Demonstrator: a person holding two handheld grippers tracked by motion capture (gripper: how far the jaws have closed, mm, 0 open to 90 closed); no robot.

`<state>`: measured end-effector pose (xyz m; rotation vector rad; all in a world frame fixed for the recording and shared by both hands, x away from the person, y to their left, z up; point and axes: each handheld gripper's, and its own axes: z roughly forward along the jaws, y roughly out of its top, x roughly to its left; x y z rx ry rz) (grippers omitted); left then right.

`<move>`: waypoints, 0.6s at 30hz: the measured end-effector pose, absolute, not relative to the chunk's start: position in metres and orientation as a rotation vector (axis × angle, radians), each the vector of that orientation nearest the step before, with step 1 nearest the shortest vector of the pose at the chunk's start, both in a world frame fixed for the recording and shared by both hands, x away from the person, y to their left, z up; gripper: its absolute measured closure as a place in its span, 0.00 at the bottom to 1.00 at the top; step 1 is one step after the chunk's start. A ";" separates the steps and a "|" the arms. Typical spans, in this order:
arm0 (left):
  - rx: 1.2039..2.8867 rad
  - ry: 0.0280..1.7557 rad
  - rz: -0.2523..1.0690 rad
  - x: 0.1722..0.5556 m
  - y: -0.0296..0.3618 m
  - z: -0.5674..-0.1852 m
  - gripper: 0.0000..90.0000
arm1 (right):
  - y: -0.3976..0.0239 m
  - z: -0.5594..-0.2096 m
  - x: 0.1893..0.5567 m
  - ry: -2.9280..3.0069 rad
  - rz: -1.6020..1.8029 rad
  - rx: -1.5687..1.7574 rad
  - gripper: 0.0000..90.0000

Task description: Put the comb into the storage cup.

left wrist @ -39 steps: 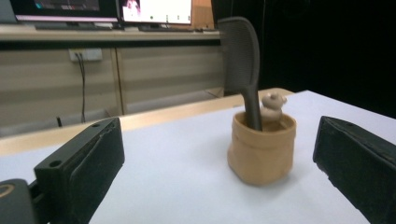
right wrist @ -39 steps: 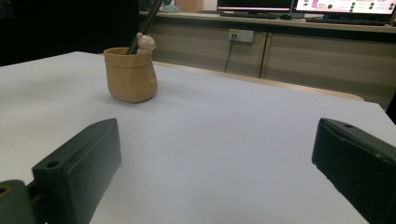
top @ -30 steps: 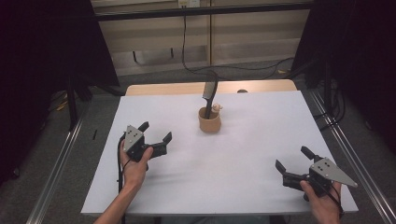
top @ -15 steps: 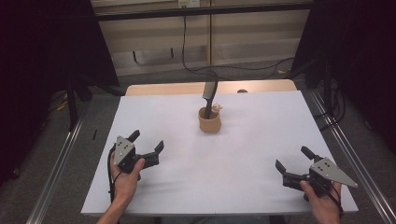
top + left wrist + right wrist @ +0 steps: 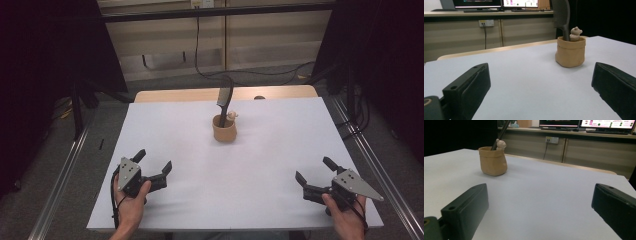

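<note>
The left gripper point(image 5: 154, 167) rests at the near left, jaws spread and empty. Far of it and to its right, mid-table, stands the tan cup point(image 5: 224, 129) with the black comb point(image 5: 225, 98) upright inside. The right gripper point(image 5: 314, 176), equally wide and empty, sits slightly farther off.

Pot point(image 5: 224, 131) – matt tan clay look; comb point(image 5: 225, 98) – dark plastic.

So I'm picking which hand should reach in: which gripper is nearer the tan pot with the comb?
Left, by a small margin. The left gripper sits near-left of the tan pot; the right gripper sits near-right, slightly farther off. Both are open.
</note>
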<state>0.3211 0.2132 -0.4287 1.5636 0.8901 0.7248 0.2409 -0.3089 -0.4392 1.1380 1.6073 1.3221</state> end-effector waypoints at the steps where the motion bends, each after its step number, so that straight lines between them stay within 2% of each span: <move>1: 1.565 0.888 0.734 0.319 0.215 -0.428 0.03 | -0.309 -0.439 0.241 1.609 1.322 1.136 0.01; 7: 1.579 0.900 0.778 0.308 0.223 -0.430 0.03 | -0.310 -0.439 0.241 1.602 1.316 1.142 0.01; 18: 1.582 0.889 0.772 0.299 0.233 -0.432 0.03 | -0.310 -0.440 0.242 1.604 1.319 1.141 0.01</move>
